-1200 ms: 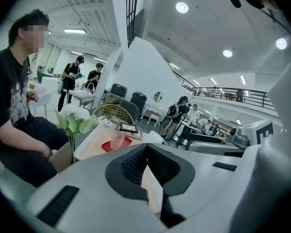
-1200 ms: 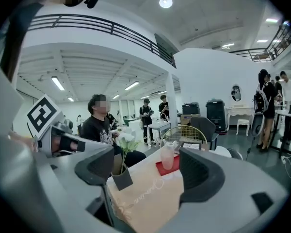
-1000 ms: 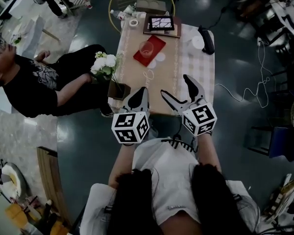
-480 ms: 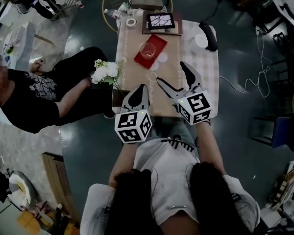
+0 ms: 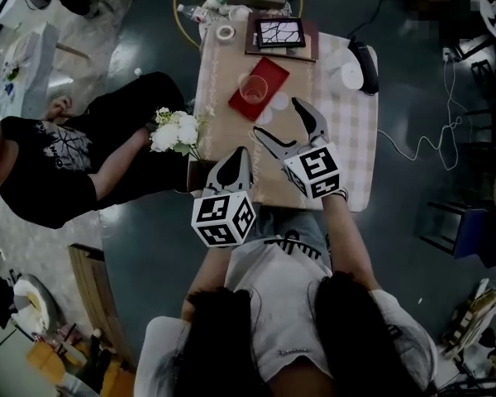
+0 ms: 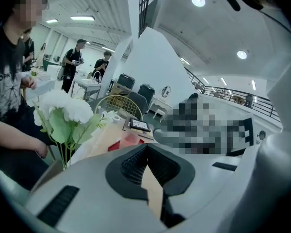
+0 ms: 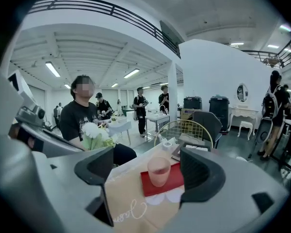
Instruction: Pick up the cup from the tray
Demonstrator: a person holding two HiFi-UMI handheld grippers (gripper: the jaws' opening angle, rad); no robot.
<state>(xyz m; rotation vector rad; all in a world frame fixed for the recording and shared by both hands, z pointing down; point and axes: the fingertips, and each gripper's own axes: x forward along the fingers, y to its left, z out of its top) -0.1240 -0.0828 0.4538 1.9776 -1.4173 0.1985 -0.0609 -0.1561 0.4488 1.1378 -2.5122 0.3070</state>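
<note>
A translucent pink cup (image 5: 253,89) stands upright on a red tray (image 5: 264,71) in the middle of the table (image 5: 347,139). In the right gripper view the cup (image 7: 158,171) and tray (image 7: 173,180) show between the jaws, some way ahead. My right gripper (image 5: 277,121) hovers open over the tan runner, just short of the tray, with nothing between its fingers. My left gripper (image 5: 235,160) is shut and empty at the table's near edge; in its own view its jaws (image 6: 146,152) meet.
White flowers in a dark vase (image 5: 175,131) stand at the table's left near corner, beside my left gripper. A tablet (image 5: 279,33), a tape roll (image 5: 225,33), a white disc (image 5: 350,74) and a black object (image 5: 366,56) lie at the far end. A person (image 5: 50,164) sits left.
My right gripper has moved forward over the table, closer to the tray and cup, still open. The left gripper has stayed near the table's near edge.
</note>
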